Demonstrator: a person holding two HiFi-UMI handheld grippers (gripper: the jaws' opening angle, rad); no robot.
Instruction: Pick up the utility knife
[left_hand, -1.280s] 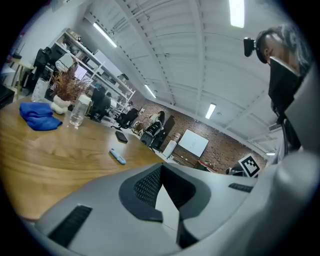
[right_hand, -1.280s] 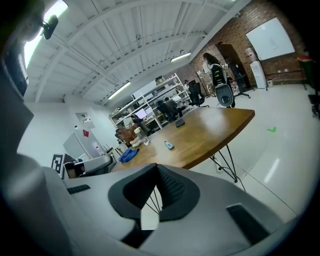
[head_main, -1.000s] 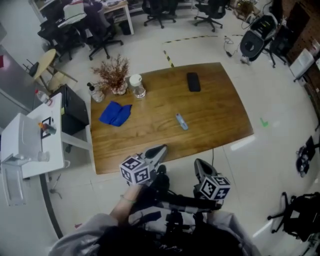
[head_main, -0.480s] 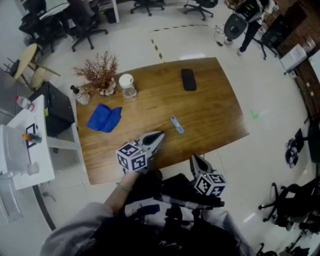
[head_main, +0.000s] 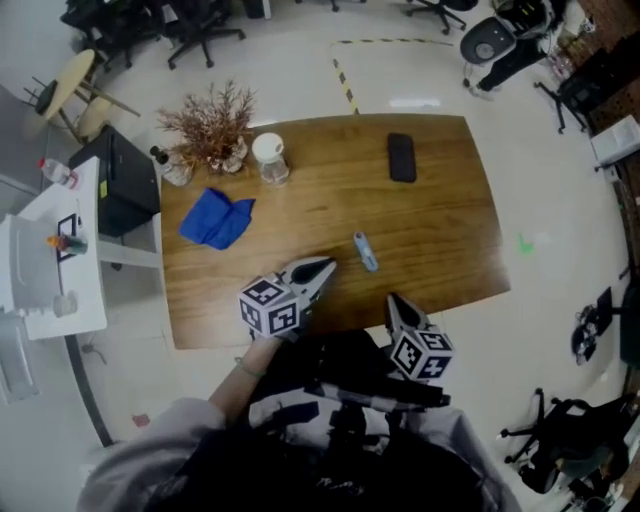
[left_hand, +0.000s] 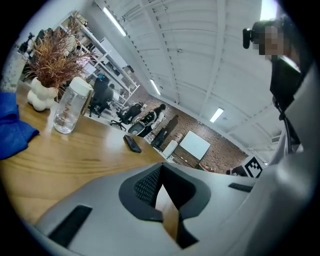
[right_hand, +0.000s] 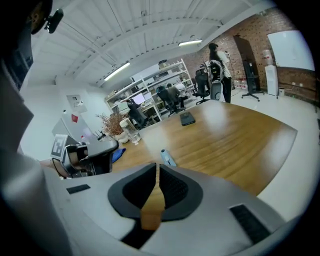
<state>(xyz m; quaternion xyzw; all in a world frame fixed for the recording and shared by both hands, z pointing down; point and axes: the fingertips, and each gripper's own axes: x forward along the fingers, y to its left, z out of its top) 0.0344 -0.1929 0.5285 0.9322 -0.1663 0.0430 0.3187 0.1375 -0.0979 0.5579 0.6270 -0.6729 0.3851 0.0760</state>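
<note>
Now both grippers have come forward from the near side. The left gripper (head_main: 322, 267) reaches over the near edge of the table (head_main: 440, 230), and the right gripper (head_main: 393, 300) sits just at that edge. Both are clenched, with nothing between the jaws. The utility knife (head_main: 366, 251) lies flat mid-table where it lay a second ago, untouched, a little right of and beyond the left tips and left of and beyond the right ones. The approach looks nearly done; one pair of jaws must open before it can take the knife.
</note>
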